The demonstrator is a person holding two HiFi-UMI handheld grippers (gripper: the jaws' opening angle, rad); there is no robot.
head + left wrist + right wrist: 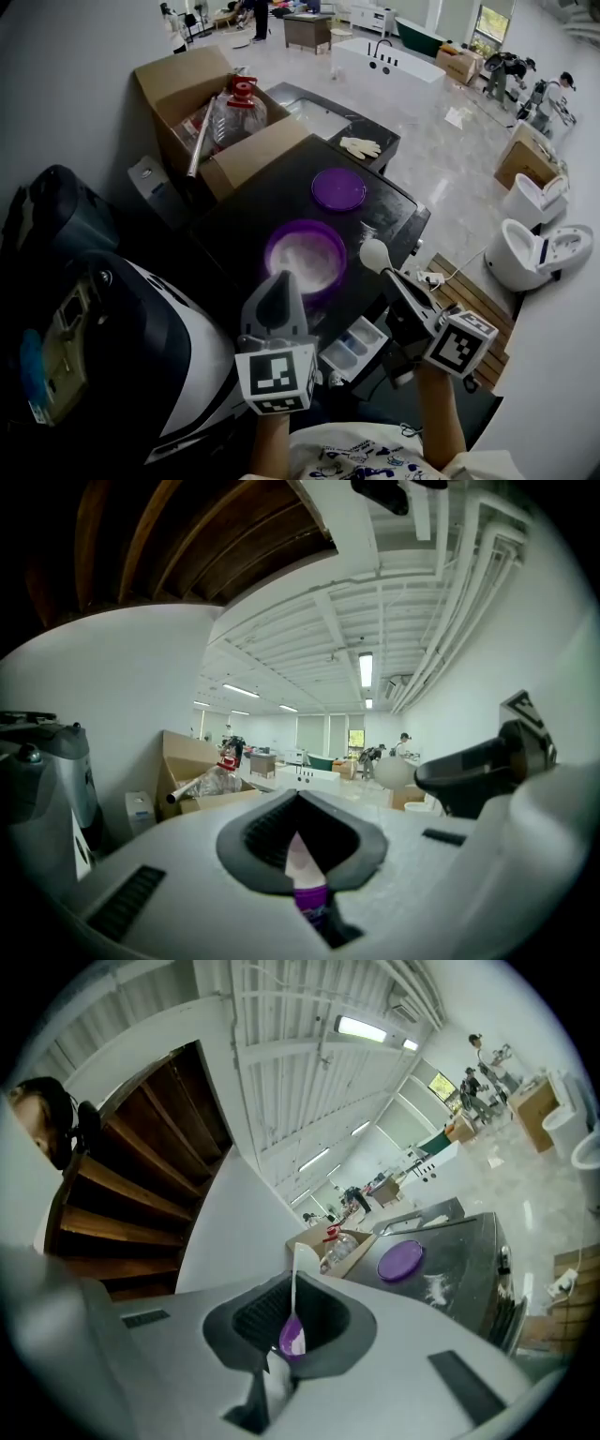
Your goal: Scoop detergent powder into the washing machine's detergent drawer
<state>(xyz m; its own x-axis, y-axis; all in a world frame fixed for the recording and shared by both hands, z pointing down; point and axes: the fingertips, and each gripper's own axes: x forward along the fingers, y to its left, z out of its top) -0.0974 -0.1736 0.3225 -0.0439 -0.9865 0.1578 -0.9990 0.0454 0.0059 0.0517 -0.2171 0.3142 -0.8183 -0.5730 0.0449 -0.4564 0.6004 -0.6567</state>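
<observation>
Judging by the raised scoop (375, 254), the task looks about midway. The right tongs (389, 278) grip it just right of the open tub (271, 251), and the left tongs (279, 287) clamp the tub's near rim. Powder (307, 255) fills the tub; I cannot tell whether the scoop is loaded. The drawer (371, 329) stands open below, between both tongs. The lid (338, 188) lies beyond the tub, out of the way.

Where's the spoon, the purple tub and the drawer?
spoon (375, 254), head view, its round bowl
tub (306, 225), head view, its far rim
drawer (375, 328), head view, its white rim
</observation>
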